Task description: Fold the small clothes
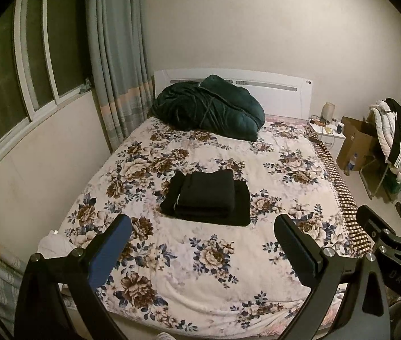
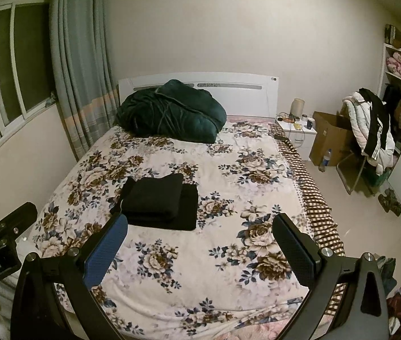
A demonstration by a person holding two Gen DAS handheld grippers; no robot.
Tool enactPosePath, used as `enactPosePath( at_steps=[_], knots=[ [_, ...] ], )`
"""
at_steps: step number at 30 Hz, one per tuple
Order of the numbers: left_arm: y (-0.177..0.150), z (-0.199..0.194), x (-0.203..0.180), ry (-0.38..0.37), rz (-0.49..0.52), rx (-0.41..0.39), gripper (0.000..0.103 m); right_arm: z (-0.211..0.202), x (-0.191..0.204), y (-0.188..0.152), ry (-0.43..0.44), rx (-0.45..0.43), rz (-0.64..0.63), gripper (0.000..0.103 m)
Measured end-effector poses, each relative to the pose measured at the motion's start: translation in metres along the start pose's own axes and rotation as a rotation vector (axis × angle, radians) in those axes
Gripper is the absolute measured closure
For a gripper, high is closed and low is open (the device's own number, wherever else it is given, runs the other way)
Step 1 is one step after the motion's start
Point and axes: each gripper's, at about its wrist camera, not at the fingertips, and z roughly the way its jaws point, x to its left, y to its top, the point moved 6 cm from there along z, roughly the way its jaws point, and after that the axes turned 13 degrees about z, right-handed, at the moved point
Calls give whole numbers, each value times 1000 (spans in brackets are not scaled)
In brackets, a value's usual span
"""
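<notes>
Clothes (image 1: 209, 195) lay folded in a black stack on the bed (image 1: 200, 269), ahead of the jaws of your left gripper (image 1: 200, 248) and about centred between them. Two layers showed: a smaller folded piece rested on top of a wider one, with its edges inside the lower one's outline. From your right gripper (image 2: 200, 248) the same stack (image 2: 158, 201) stood ahead and toward the blue-padded jaw, just past its tip in the picture.

You held both grippers above the near part of the floral bedspread, with nothing between the fingers. The jaws of the left gripper were wide apart, and the jaws of the right gripper were wide apart too. Neither touched the clothes.

Far beyond the jaws a dark green quilt (image 1: 209, 104) was bundled against the white headboard (image 1: 280, 90). Further off, on the black-padded jaw's side, a white nightstand (image 2: 297, 134) stood beside the bed, then a cardboard box (image 2: 331, 138) and a chair with a white jacket (image 2: 370, 130) over it.
</notes>
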Motion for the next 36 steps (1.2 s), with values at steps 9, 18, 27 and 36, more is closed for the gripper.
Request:
enactPosePath(
  at_steps=[9, 18, 27, 36],
  knots=[
    [2, 1, 0, -1, 1, -1, 0, -3, 1, -5, -5, -2, 5, 0],
    [2, 1, 1, -2, 3, -1, 0, -2, -1, -2, -5, -3, 7, 0],
    [1, 0, 0, 0, 2, -2, 0, -3, -1, -1, -6, -3, 8, 0],
    [4, 0, 1, 0, 3, -5, 0, -3, -1, -2, -6, -2, 12, 0]
  ],
)
